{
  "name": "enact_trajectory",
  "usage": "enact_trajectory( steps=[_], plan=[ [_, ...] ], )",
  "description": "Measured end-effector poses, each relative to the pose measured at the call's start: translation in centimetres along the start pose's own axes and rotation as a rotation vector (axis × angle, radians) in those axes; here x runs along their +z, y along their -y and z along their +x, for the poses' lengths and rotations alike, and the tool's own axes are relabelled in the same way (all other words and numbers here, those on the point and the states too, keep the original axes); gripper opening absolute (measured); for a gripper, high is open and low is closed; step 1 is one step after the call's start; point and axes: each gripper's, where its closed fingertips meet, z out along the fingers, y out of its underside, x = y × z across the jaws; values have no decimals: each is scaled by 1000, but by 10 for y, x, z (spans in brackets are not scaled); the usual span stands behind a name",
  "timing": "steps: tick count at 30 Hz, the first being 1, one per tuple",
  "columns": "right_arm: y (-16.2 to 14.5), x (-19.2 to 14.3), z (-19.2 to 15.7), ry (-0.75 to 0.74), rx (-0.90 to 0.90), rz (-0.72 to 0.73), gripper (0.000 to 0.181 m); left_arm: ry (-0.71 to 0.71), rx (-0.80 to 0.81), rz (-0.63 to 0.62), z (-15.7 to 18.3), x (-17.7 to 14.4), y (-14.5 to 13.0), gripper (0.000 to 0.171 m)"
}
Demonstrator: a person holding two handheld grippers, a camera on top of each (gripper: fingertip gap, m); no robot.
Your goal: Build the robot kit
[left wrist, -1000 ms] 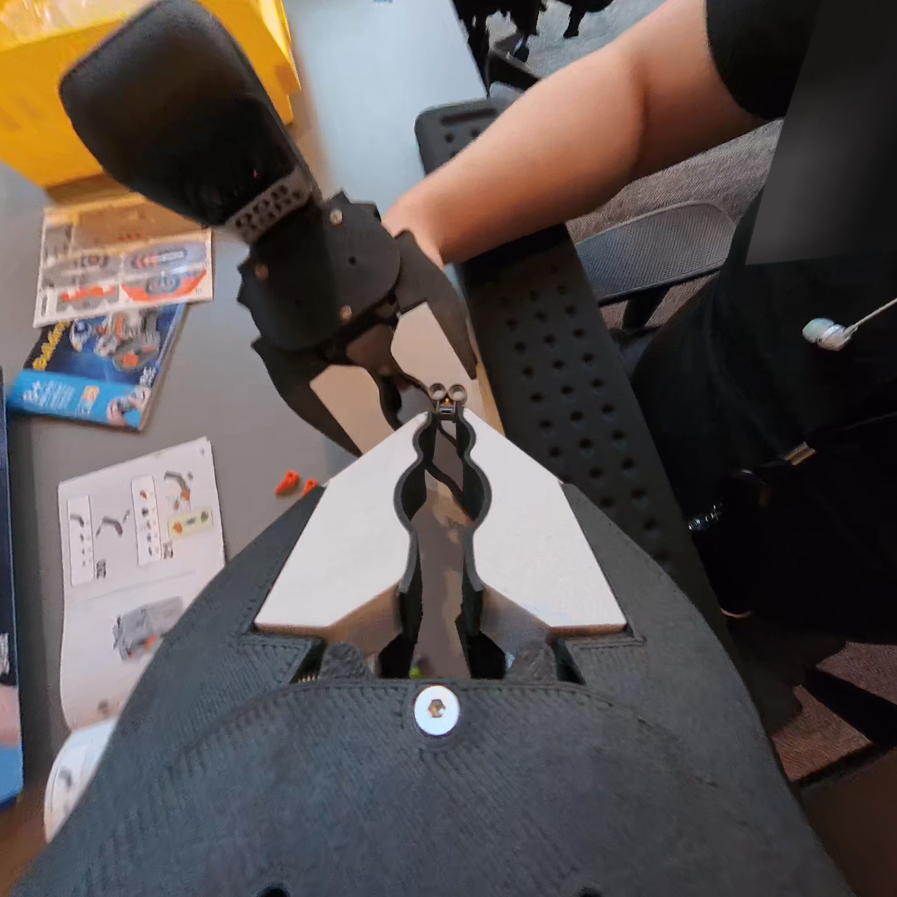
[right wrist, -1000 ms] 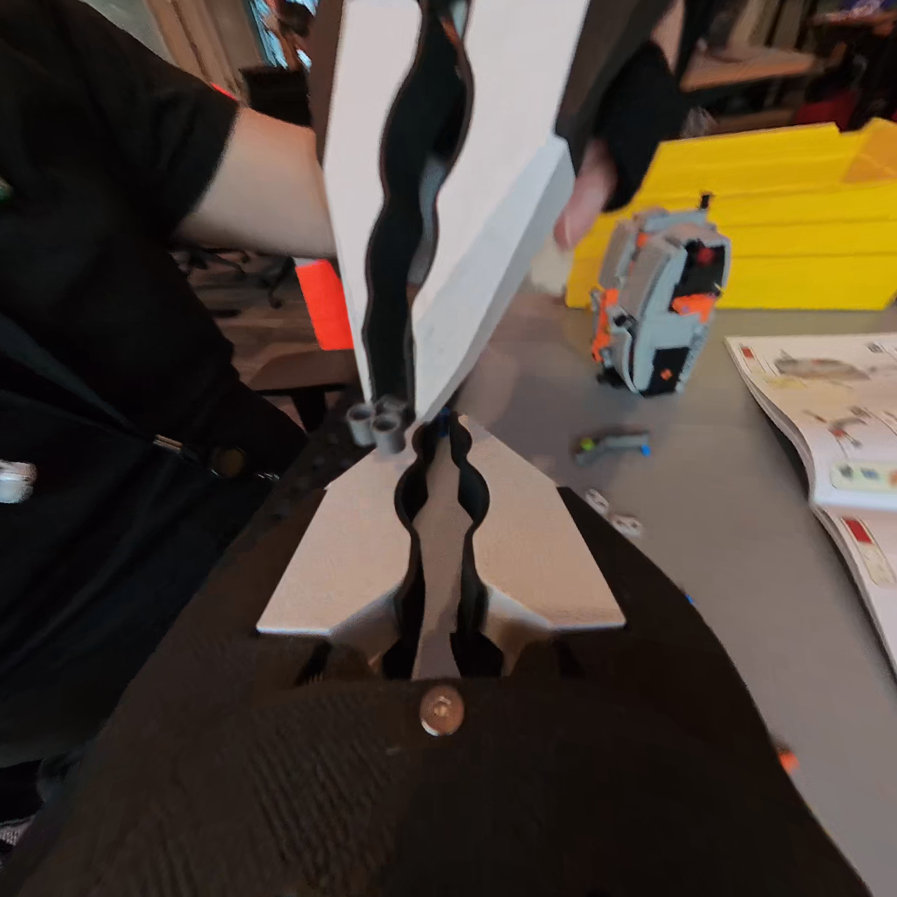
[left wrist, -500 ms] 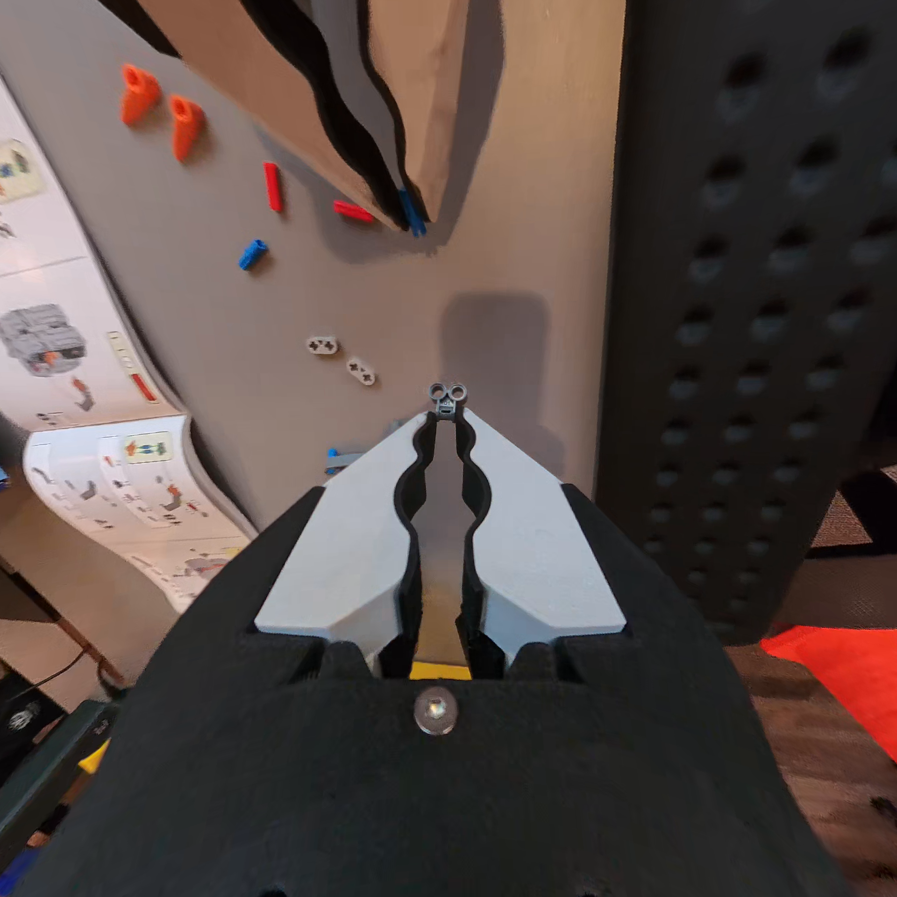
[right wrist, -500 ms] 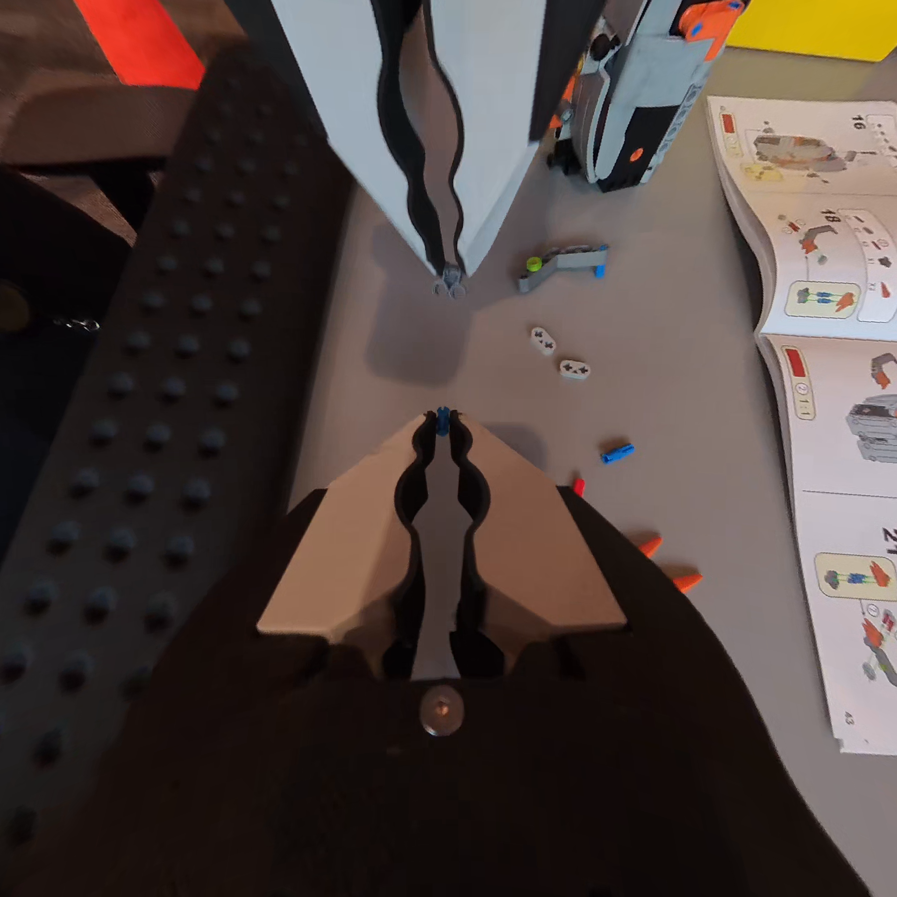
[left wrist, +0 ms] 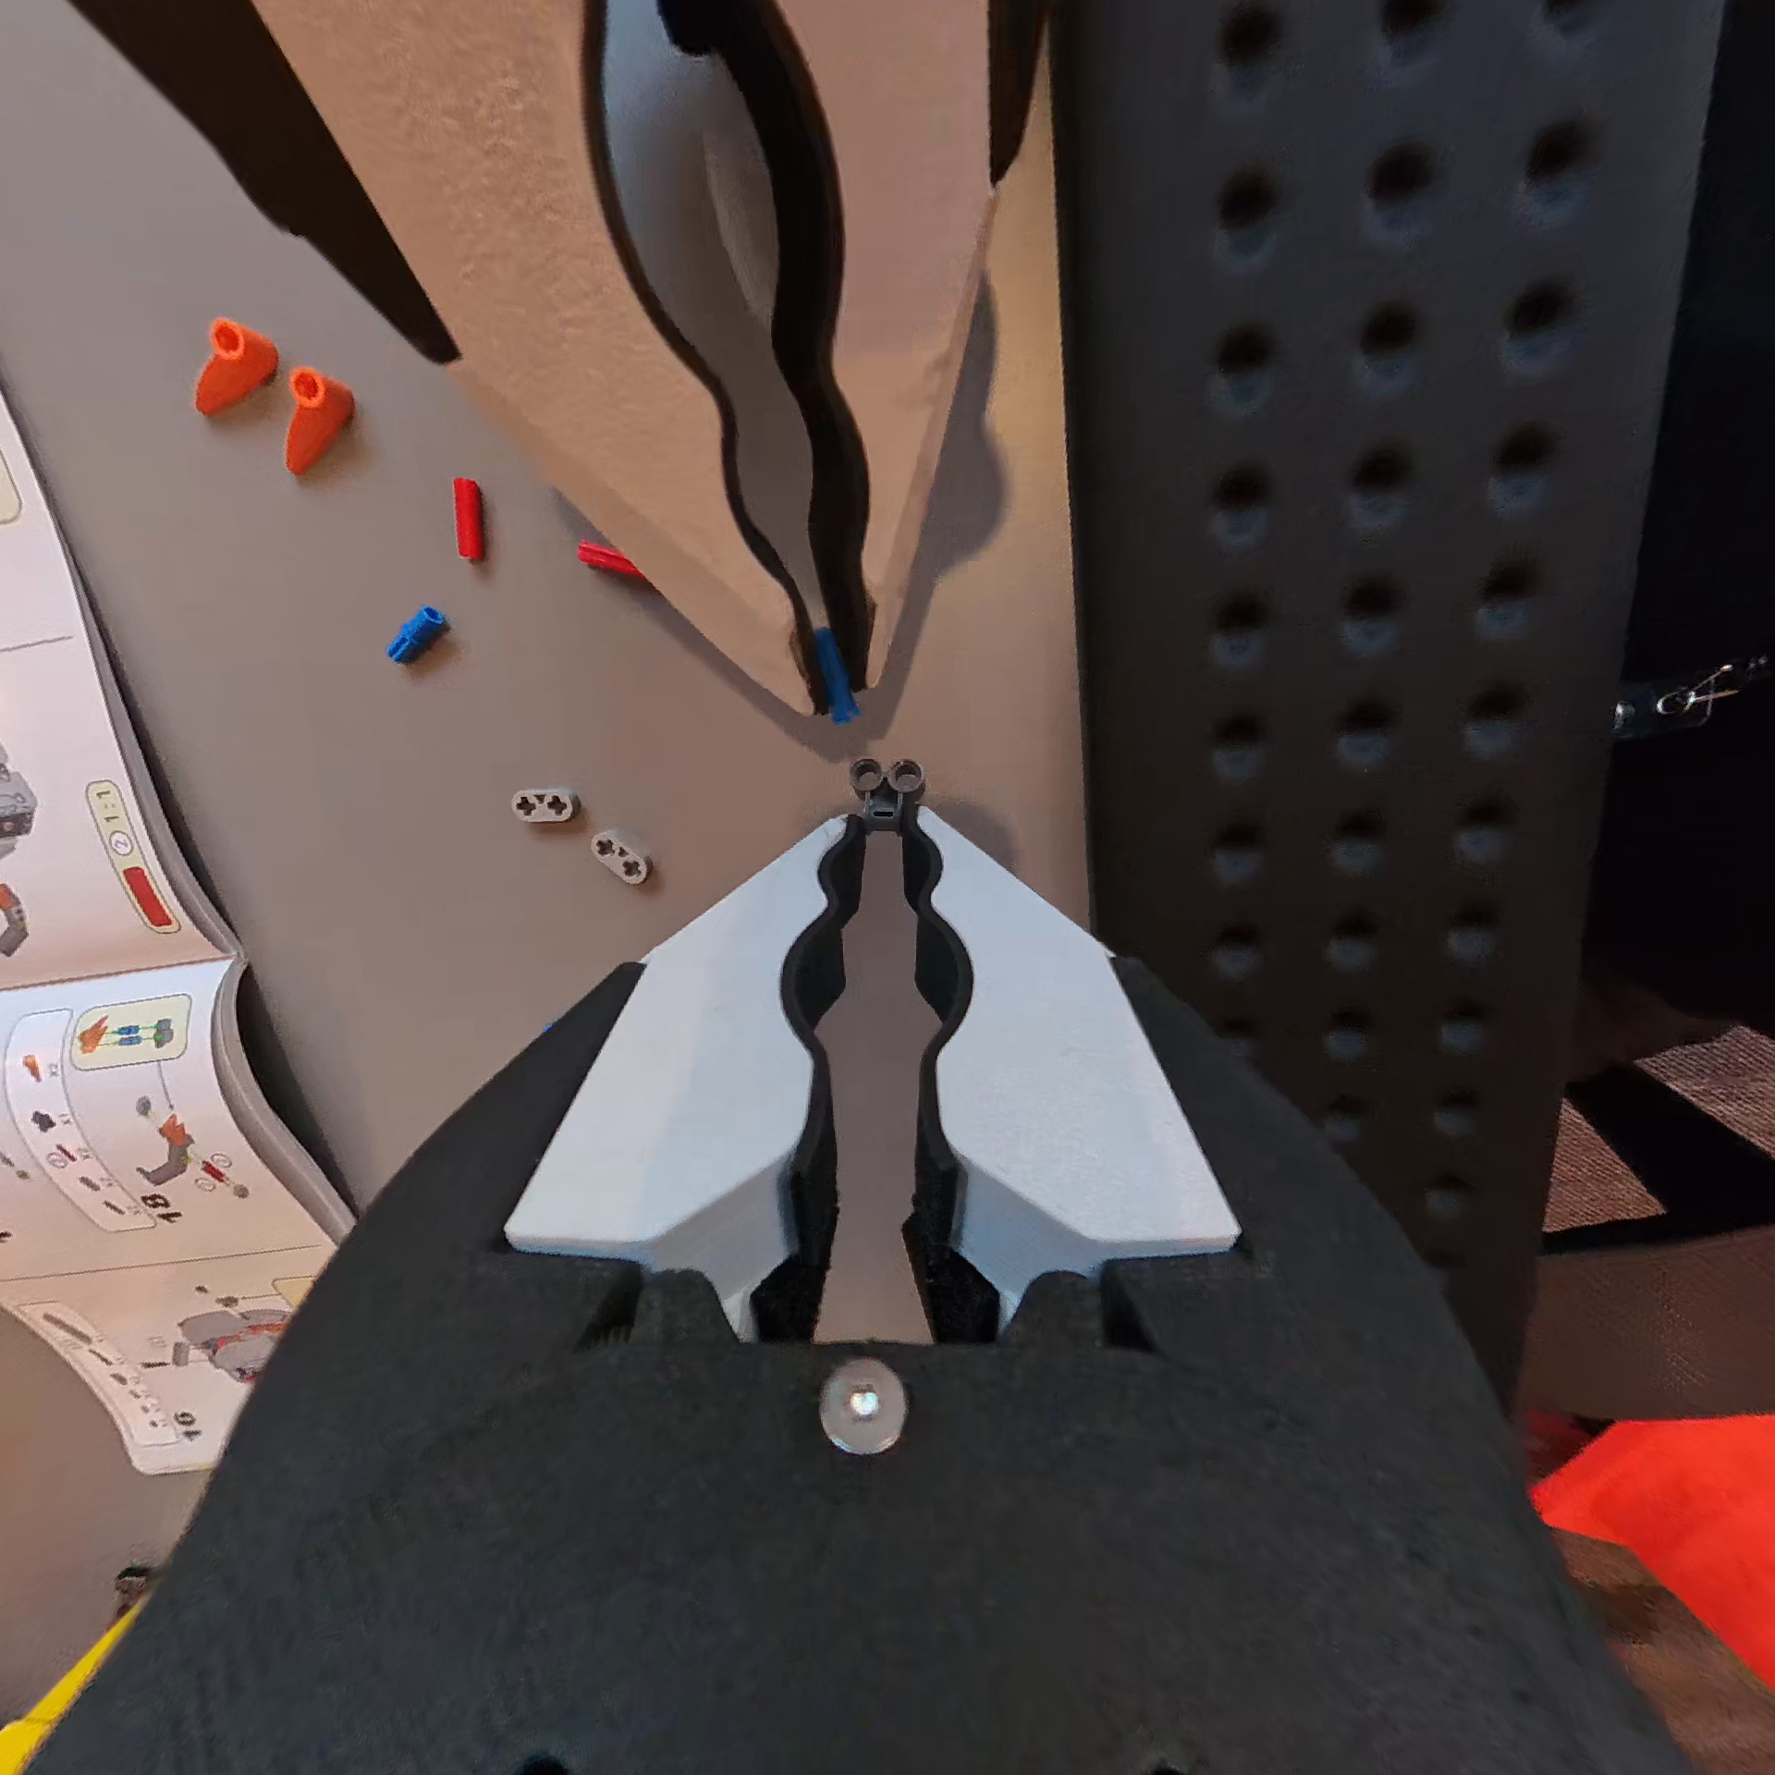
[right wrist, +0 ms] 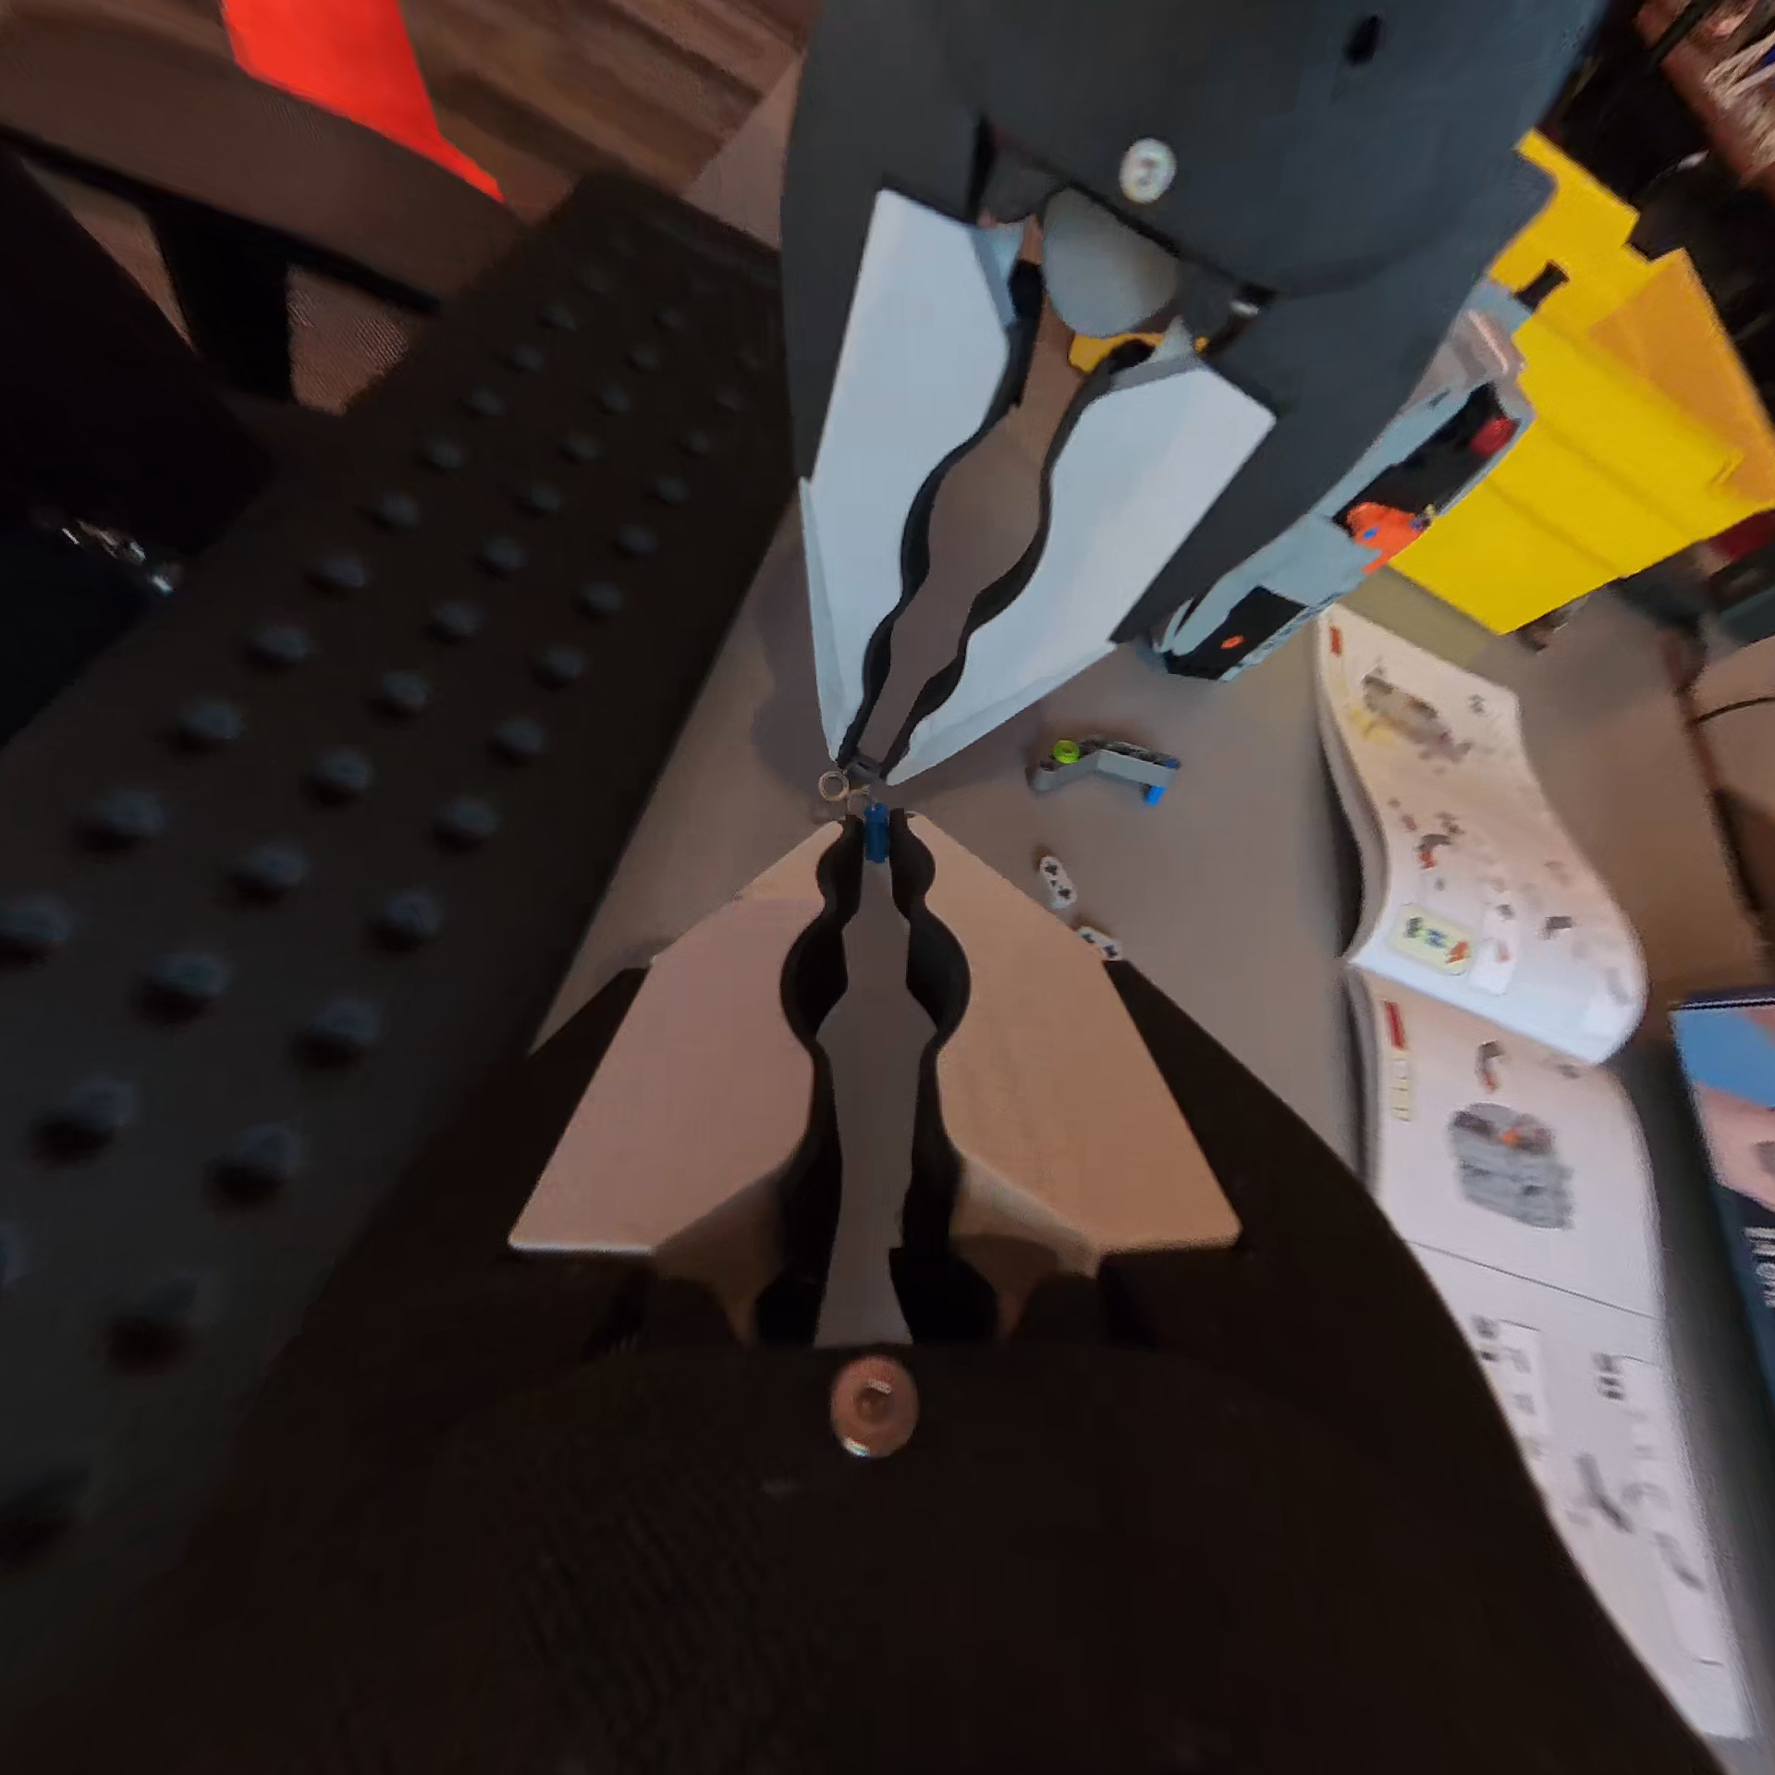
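My left gripper [left wrist: 885, 821] is shut on a small dark grey connector with two round holes [left wrist: 887, 783], held just above the grey table [left wrist: 317, 768]. My right gripper [right wrist: 872, 834] is shut on a small blue pin [right wrist: 875, 832]. The two grippers point tip to tip. In the left wrist view the right gripper [left wrist: 834, 687] comes down from the top with the blue pin [left wrist: 832, 672] a short gap from the connector. In the right wrist view the left gripper [right wrist: 864, 768] holds the connector [right wrist: 843, 786] right at the pin's tip.
Loose pieces lie on the table: two orange cones [left wrist: 274, 389], red pins [left wrist: 468, 517], a blue pin [left wrist: 418, 636], two light grey links [left wrist: 581, 826], a small grey assembly [right wrist: 1105, 766]. An open instruction booklet [left wrist: 115, 1105] lies beside them. A black perforated chair back [left wrist: 1364, 576], a grey-orange model [right wrist: 1345, 567] and yellow bins [right wrist: 1614, 461] stand around. Less than 4 cm separates the two grippers' tips.
Both grippers have come together: the right gripper with its blue pin has moved down close to the connector in my left gripper. One second ago both were raised above the table.
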Motion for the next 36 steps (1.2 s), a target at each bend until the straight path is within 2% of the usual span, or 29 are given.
enact_trajectory(
  steps=[5, 15, 36],
  plan=[
    [-3, 7, 0, -78, -166, -88, 5, 13, 17, 19, -1, 0, 2, 6],
    [-16, 21, -5, -105, -322, -206, 5, -6, 59, 4, -1, 5, -3, 7],
    [-20, 25, -8, -77, -288, -209, 5, -28, 42, 30, -2, 11, 0, 6]
  ],
)
